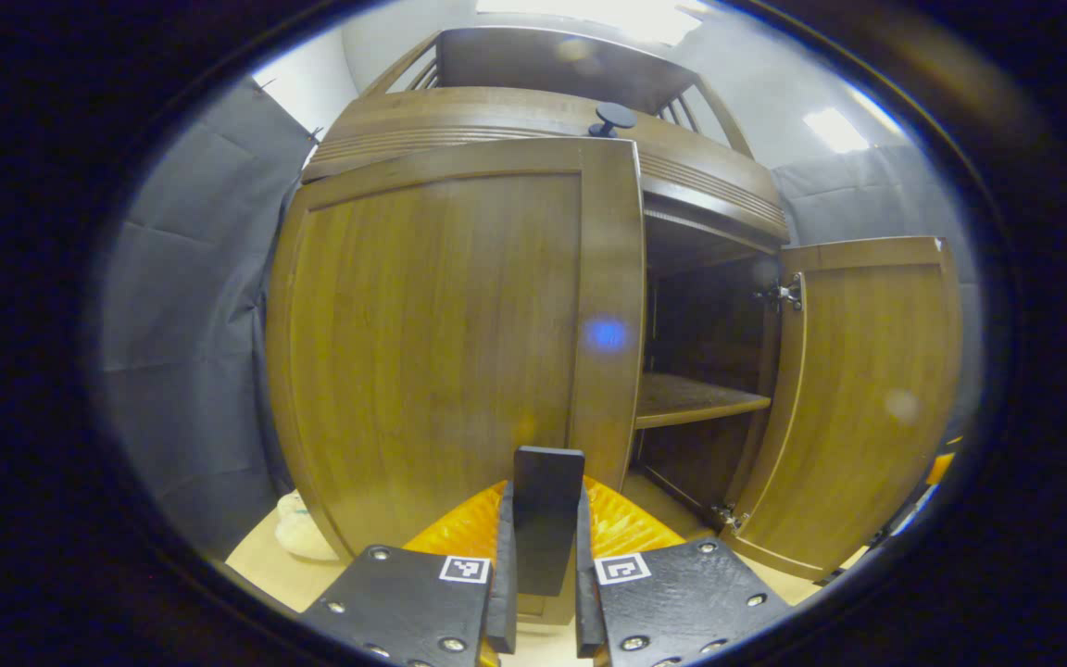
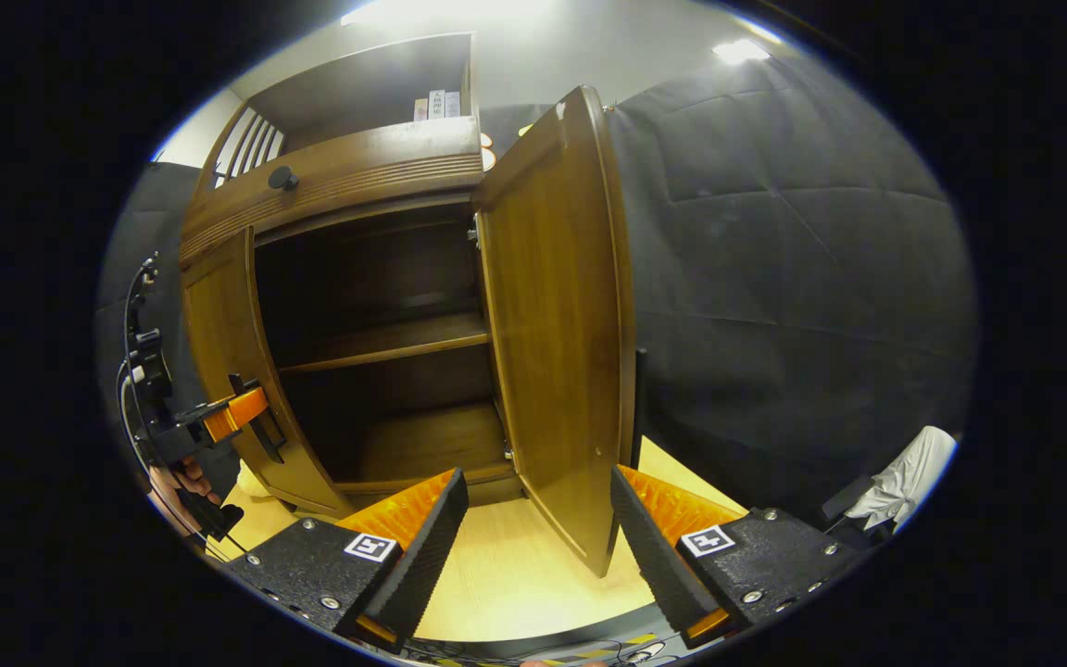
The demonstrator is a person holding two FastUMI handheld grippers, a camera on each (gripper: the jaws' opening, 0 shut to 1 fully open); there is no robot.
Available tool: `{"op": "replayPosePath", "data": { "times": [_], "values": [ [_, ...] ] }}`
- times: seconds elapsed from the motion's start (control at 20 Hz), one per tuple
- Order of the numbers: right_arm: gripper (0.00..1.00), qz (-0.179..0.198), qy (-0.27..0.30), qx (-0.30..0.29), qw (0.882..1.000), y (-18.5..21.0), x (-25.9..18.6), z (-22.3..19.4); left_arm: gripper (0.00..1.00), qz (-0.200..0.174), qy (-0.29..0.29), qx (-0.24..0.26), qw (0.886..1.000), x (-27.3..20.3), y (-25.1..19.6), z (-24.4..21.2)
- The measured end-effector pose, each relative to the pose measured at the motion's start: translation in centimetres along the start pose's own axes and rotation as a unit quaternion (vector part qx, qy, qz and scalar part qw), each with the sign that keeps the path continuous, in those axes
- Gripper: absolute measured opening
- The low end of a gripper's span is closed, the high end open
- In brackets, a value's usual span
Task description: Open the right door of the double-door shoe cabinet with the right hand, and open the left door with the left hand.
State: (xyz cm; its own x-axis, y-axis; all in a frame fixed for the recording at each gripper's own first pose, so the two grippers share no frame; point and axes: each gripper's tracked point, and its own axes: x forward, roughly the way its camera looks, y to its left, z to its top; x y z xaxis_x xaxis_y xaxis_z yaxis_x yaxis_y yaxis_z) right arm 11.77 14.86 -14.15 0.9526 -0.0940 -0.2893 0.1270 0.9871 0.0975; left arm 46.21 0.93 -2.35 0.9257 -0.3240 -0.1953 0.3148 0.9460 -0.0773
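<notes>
The wooden shoe cabinet (image 1: 543, 116) stands right in front of me. My left gripper (image 1: 545, 565) is shut on the dark upright handle (image 1: 547, 500) at the inner edge of the left door (image 1: 432, 343), which lies close to the cabinet front. The right door (image 1: 867, 398) is swung wide open. In the right gripper view, the right door (image 2: 557, 324) is seen edge-on. Its lower corner stands between the fingers of my right gripper (image 2: 538, 547), which is open and not touching it. The left gripper (image 2: 237, 417) shows there, on the left door (image 2: 219, 371).
Inside are a bare shelf (image 2: 385, 343) and a dark floor panel. A round knob (image 1: 612, 119) sits on the ledge above the doors. A pale bundle (image 1: 302, 533) lies on the light wooden floor (image 2: 515, 565) left of the cabinet, and a white cloth (image 2: 904, 482) lies at the far right.
</notes>
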Motion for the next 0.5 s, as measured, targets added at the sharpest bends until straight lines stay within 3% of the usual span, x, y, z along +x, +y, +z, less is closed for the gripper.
{"op": "replayPosePath", "data": {
  "times": [0.3, 0.35, 0.5],
  "values": [
    [0.95, 0.017, 0.014, -0.002, 1.0, 1.7, 1.1, -1.7, 0.34, -0.014, 0.004, -0.01, 1.0, -0.4, 0.0, 0.6],
    [0.92, 0.02, 0.015, 0.0, 1.0, 2.4, 1.4, -2.0, 0.34, -0.018, 0.002, -0.009, 1.0, -0.5, 0.0, 0.9],
    [0.95, 0.041, 0.031, -0.001, 0.999, 4.1, 2.2, -2.9, 0.27, -0.021, 0.0, 0.008, 1.0, -1.1, 0.1, 1.5]
  ]
}}
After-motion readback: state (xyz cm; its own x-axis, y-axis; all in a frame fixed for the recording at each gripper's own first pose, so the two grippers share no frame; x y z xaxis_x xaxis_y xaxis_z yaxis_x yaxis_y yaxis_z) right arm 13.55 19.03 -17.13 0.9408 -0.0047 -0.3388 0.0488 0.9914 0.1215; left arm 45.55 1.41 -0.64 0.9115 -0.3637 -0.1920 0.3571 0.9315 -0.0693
